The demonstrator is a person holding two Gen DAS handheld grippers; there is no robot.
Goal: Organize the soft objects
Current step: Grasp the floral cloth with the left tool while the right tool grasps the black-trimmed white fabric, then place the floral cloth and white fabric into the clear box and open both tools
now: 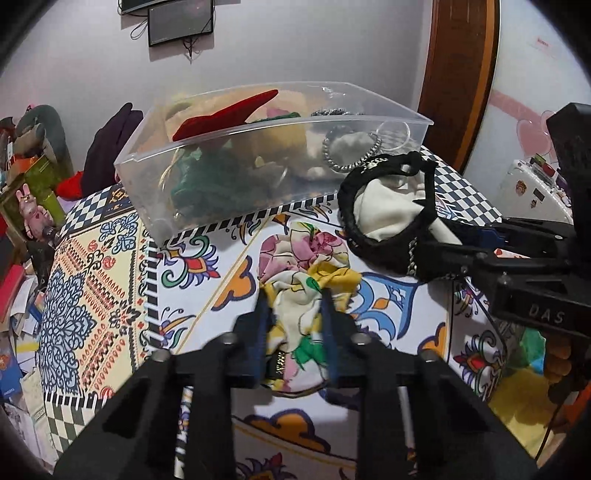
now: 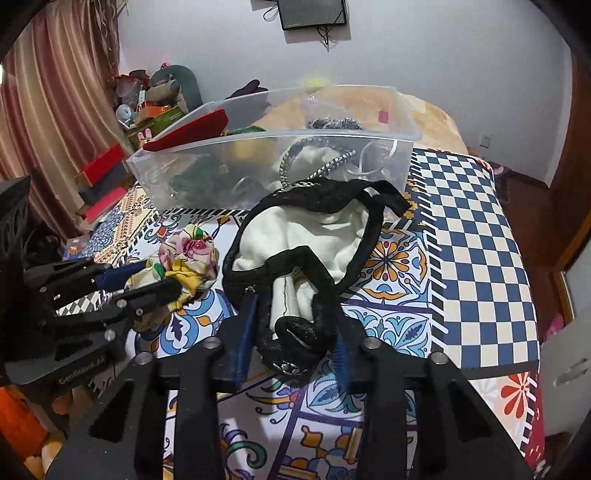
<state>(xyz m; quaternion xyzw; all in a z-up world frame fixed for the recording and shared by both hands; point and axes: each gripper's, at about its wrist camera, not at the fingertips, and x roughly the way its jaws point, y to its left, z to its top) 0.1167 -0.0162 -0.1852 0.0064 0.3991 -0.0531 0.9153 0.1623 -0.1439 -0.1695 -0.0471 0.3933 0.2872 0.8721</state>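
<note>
Two handheld grippers work over a surface spread with a brightly patterned cloth (image 2: 480,236) of tiles, flowers and blue-and-cream checks; whether a desk or a bed lies beneath cannot be told.

The left gripper (image 1: 295,306) is closed on a floral fabric scrunchie (image 1: 306,269) in pink, yellow, green and white. The scrunchie's near end sits pinched between the two blue-padded fingers, while its bunched far end rests on the cloth.

The right gripper (image 2: 295,317) is clamped on a black-trimmed cream fabric pouch (image 2: 306,236). Its fingers squeeze the pouch's gathered near end, where a black cord coils. The rest of the pouch lies slumped on the cloth, its black edging looping around the cream material.

The scrunchie and pouch lie near each other, the pouch to the right.

Just behind both stands a clear plastic rectangular bin (image 1: 236,155), open-topped. Inside it are a red felt piece (image 1: 225,114) leaning against the rim, dark green fabric (image 1: 207,181), something yellow-brown, and a cream bundle ringed with silver-grey cord (image 1: 351,147).

A dark framed screen (image 1: 181,22) hangs on the pale wall beyond.
</note>
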